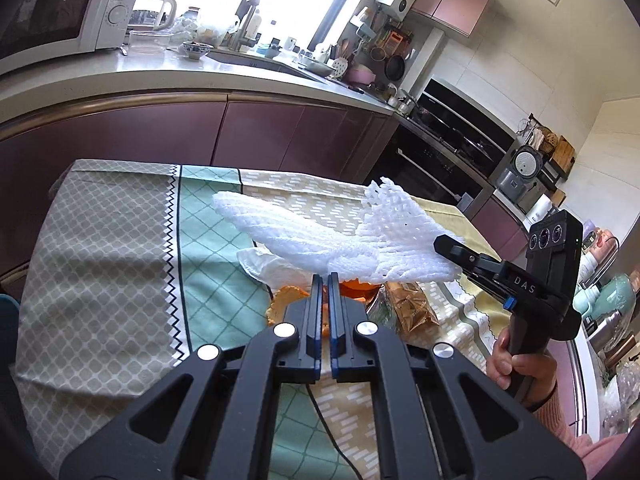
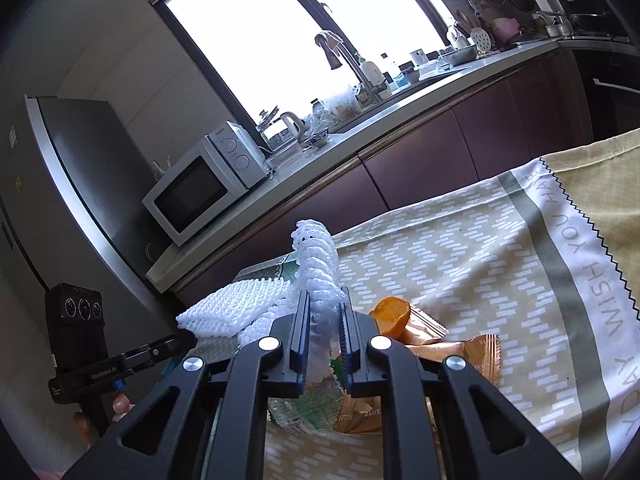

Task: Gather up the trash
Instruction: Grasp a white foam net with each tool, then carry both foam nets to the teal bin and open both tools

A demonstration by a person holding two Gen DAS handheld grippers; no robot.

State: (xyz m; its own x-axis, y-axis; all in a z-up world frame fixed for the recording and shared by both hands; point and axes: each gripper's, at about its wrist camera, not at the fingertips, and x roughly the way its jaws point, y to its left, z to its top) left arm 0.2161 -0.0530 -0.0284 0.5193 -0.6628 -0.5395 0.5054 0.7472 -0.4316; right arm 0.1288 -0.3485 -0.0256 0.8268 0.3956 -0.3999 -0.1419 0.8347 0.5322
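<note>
a: where's the foam fruit net (image 1: 340, 236)?
b: pinched in the right gripper (image 2: 324, 312), lifted above the table (image 1: 120, 240).
a: and the left gripper (image 1: 325, 280)?
b: closed on nothing, over the orange peel (image 2: 390, 316) and wrappers (image 2: 456, 354).

Black grippers (image 1: 325, 280), silver screws, pink sleeve (image 1: 568, 420)

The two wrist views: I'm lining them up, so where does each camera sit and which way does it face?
Left wrist: on the left gripper, jaws shut, looking across the table toward the counter; the right gripper and its hand show.
Right wrist: on the right gripper, facing the microwave; jaws clamp the foam net.
Shared: foam net, orange peel, tablecloth.
</note>
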